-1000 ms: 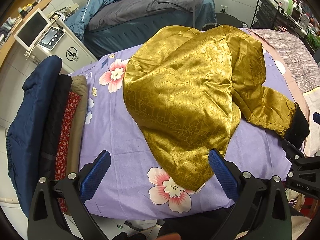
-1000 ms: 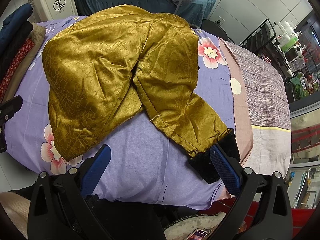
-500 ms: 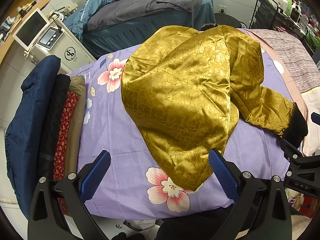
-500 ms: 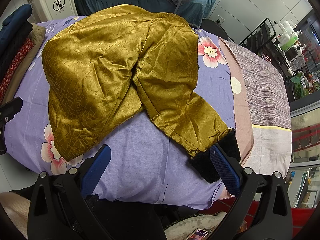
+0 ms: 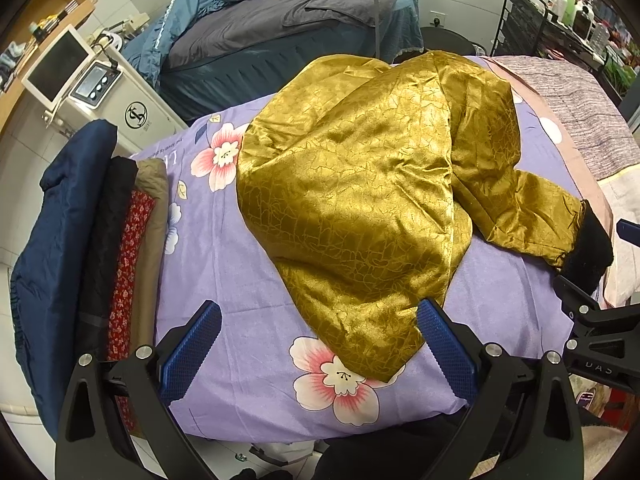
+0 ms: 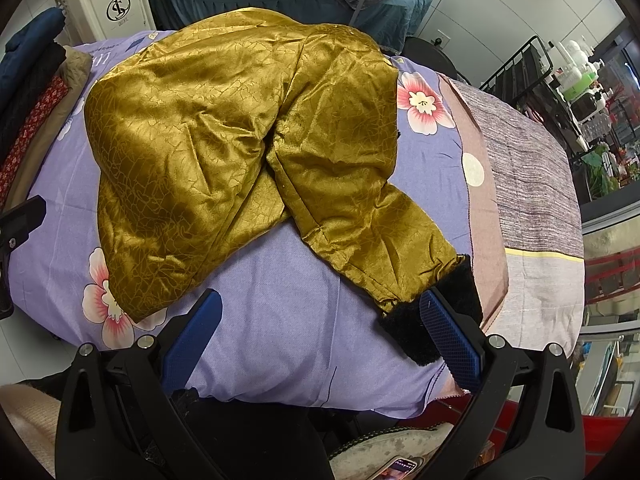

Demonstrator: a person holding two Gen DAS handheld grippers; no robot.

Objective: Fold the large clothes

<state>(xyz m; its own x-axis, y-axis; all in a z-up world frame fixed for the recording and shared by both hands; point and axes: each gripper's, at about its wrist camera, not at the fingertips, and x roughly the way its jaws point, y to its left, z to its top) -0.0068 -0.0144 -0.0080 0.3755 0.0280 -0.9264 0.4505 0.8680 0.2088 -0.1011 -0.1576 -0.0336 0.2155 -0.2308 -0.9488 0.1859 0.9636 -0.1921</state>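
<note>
A gold jacket (image 5: 360,200) lies crumpled across a bed's purple flowered sheet (image 5: 240,280), one sleeve (image 6: 372,224) stretching toward the near right edge, its black cuff (image 6: 432,320) just beside the right gripper (image 6: 320,336). Both the right gripper and the left gripper (image 5: 316,348) hover at the near edge, fingers spread wide, holding nothing. Folded clothes (image 5: 92,240) are stacked along the bed's left side.

A treatment room: draped massage beds (image 5: 280,40), wheeled device (image 5: 100,92), bottle rack (image 5: 560,0).
</note>
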